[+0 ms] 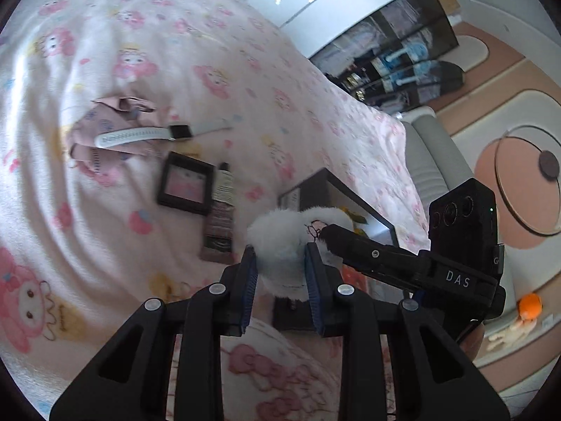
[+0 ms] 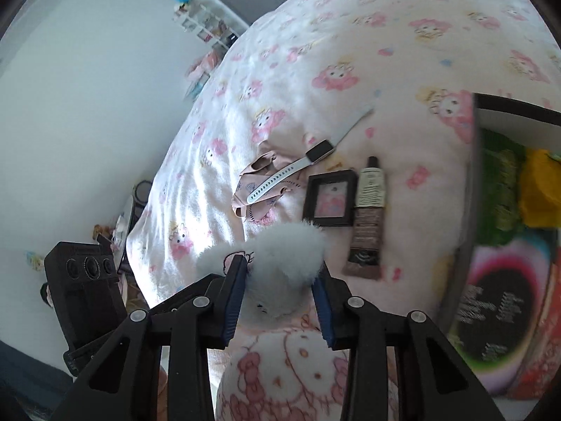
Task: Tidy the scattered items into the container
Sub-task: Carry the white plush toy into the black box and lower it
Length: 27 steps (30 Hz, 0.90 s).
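Pink cartoon-print bedding point(image 1: 105, 70) carries the clutter. Both the left gripper point(image 1: 280, 270) and right gripper point(image 2: 278, 287) clench one white plush point(image 1: 284, 242), held above the bed; the box point(image 2: 484, 182) waits at the bed's edge, nearer the right hand.

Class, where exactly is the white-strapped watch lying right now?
In both views the watch lies on the bedspread, its strap across the pink cloth, just beyond the black compact.
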### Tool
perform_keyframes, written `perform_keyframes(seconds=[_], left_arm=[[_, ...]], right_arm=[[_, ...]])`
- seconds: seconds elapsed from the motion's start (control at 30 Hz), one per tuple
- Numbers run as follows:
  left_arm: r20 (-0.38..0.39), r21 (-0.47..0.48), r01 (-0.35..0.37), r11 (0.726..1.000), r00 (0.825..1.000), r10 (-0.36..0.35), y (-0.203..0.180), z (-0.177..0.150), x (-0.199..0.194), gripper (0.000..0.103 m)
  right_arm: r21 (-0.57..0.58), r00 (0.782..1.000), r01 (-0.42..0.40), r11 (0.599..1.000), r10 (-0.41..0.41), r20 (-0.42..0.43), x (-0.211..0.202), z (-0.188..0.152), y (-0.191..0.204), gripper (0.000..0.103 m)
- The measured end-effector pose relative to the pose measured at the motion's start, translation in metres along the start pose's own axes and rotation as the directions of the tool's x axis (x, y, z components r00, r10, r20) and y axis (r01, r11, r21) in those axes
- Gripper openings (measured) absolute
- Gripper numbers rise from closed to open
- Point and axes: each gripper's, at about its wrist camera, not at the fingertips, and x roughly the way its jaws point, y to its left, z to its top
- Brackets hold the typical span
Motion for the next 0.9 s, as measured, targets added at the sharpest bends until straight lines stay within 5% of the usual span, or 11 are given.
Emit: perform_keyframes(seconds=[0.17, 0.33, 0.63, 0.83, 0.9], left_arm=[[-0.087, 0.077, 0.085, 0.993, 0.993, -0.078, -0.060, -0.022, 0.036, 0.026], [-0.185, 0.160, 0.100, 0.982, 0.980, -0.070, -0.119, -0.045, 0.090, 0.026], [-0.381, 0.273, 0.088, 0.958, 0.924, 0.024, -0.189, -0.090, 0.194, 0.028], [-0.417, 0.353, -0.001, 0.936, 0.895, 0.159, -0.201, -0.109, 0.238, 0.028], [-0.422, 0.340, -0.001, 0.940, 0.894, 0.153, -0.196, -0.111, 0.240, 0.026]], right_arm=[[0.022, 0.992, 0.090, 0.996, -0.091, 0.092, -0.050, -0.025, -0.033, 0.033], [0.048, 0.958, 0.227, 0.973, -0.232, 0.167, -0.095, -0.047, -0.075, 0.033], [0.186, 0.891, 0.374, 0.909, -0.407, 0.200, -0.158, -0.081, -0.171, 0.033], [0.229, 0.882, 0.408, 0.884, -0.446, 0.151, -0.166, -0.091, -0.209, 0.033], [0.200, 0.878, 0.429, 0.881, -0.459, 0.135, -0.164, -0.089, -0.205, 0.033]])
